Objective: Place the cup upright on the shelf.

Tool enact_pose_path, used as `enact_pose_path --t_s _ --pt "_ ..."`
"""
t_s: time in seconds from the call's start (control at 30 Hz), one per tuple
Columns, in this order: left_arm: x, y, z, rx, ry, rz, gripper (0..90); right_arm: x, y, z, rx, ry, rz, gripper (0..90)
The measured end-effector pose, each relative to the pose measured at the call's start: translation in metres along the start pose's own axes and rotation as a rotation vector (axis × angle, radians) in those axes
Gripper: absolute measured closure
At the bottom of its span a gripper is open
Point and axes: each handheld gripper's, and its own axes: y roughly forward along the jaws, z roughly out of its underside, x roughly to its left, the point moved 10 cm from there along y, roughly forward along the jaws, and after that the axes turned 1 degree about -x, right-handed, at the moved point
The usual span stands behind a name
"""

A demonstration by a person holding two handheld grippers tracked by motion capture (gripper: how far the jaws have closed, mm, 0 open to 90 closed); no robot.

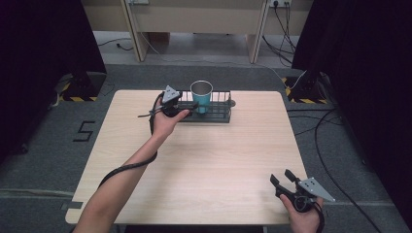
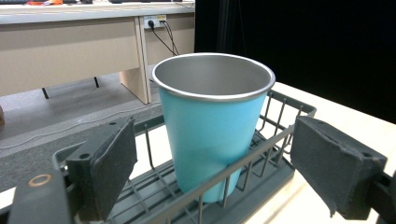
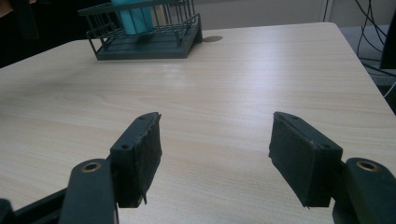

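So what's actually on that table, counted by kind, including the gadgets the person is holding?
Cup, blue with a metal rim: 1
Dark wire rack: 1
Hand-held gripper: 2, the left hand-held gripper and the right hand-held gripper
Total: 4

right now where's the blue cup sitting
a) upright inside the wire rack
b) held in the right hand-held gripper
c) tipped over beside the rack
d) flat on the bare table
a: the blue cup stands upright inside the wire rack, with the left hand-held gripper open on either side of it and not touching it.
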Motion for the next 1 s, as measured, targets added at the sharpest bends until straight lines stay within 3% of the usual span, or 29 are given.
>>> enact_pose_path --t_s 1.0 --pt "0.021 -0.066 0.019 -0.011 -0.012 -0.012 14.3 0.0 0.0 0.0 -0.001 0.001 0.006 34.4"
